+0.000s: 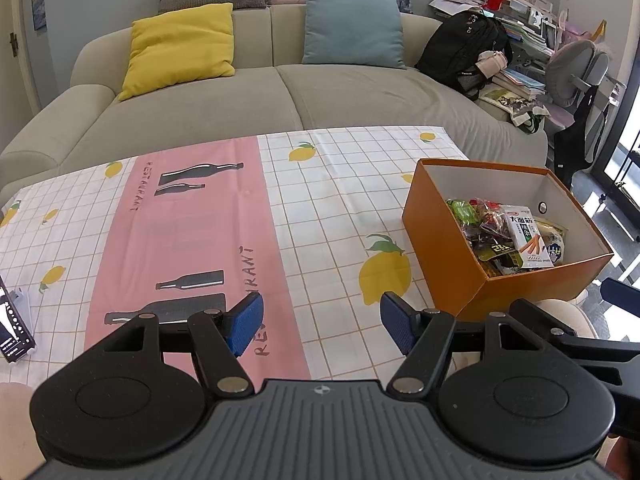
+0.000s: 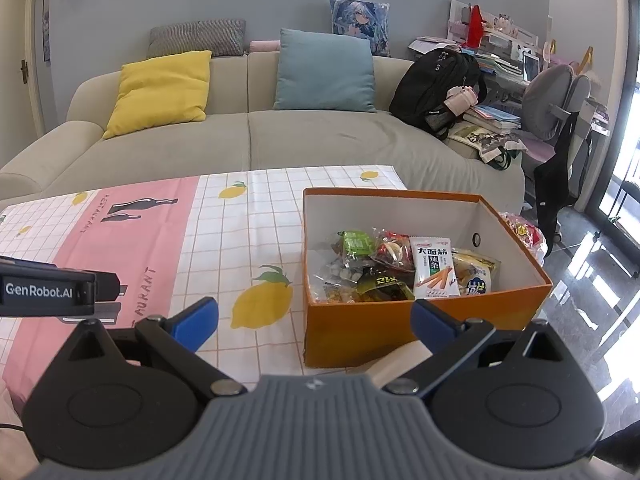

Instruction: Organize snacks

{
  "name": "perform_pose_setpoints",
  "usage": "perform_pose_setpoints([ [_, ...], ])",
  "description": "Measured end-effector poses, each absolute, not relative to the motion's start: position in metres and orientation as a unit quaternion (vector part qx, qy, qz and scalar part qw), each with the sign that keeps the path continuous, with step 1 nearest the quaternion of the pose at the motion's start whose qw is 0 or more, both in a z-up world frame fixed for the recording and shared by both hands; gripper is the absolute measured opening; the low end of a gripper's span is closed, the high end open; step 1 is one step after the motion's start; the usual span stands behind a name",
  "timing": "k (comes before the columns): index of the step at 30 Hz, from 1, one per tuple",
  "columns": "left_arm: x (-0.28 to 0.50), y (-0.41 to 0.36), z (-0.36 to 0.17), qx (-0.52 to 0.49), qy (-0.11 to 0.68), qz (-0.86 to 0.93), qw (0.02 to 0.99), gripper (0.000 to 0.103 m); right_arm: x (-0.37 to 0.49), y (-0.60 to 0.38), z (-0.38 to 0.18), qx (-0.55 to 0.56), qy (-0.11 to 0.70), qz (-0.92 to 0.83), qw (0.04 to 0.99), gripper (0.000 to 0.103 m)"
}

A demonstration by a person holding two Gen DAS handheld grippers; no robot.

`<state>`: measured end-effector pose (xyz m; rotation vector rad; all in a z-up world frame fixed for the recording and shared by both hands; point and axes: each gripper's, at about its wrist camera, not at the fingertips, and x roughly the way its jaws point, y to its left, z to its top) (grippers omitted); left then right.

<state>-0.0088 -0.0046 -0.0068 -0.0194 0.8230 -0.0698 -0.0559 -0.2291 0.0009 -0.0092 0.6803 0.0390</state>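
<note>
A table covered by a lemon-print tablecloth (image 1: 328, 208) with a pink centre strip is seen in both wrist views, with a beige sofa (image 1: 280, 100) behind it at twelve o'clock. In the left wrist view the left gripper (image 1: 322, 326) is held above the cloth at six o'clock, its jaws spread wide with nothing between the blue pads (image 1: 246, 320); only the printed cloth is seen through the gap. An orange box (image 1: 444, 248) stands on the cloth at about three o'clock in that view, open at the top, and the snacks (image 1: 508, 236) are gathered inside it against its right-hand side. A white packet (image 1: 526, 240) with red lettering lies on top of the pile, beside a green packet (image 1: 464, 212) and darker wrappers. In the right wrist view the right gripper (image 2: 314, 320) is released as well, its jaws parted and empty, with the box (image 2: 360, 332) just beyond its right finger at about one o'clock. A yellow cushion (image 2: 160, 92) and a blue cushion (image 2: 324, 72) are propped on the sofa, and a black backpack (image 2: 436, 88) rests at its right end.
</note>
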Motion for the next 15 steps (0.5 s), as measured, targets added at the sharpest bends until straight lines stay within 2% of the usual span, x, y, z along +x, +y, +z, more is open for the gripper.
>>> perform_pose_setpoints([
  [15, -0.0111, -0.0027, -0.0085, -0.01, 0.401, -0.03, 0.915, 0.079, -0.0547, -0.2293, -0.0019, -0.005, 0.34, 0.019, 0.94, 0.1],
])
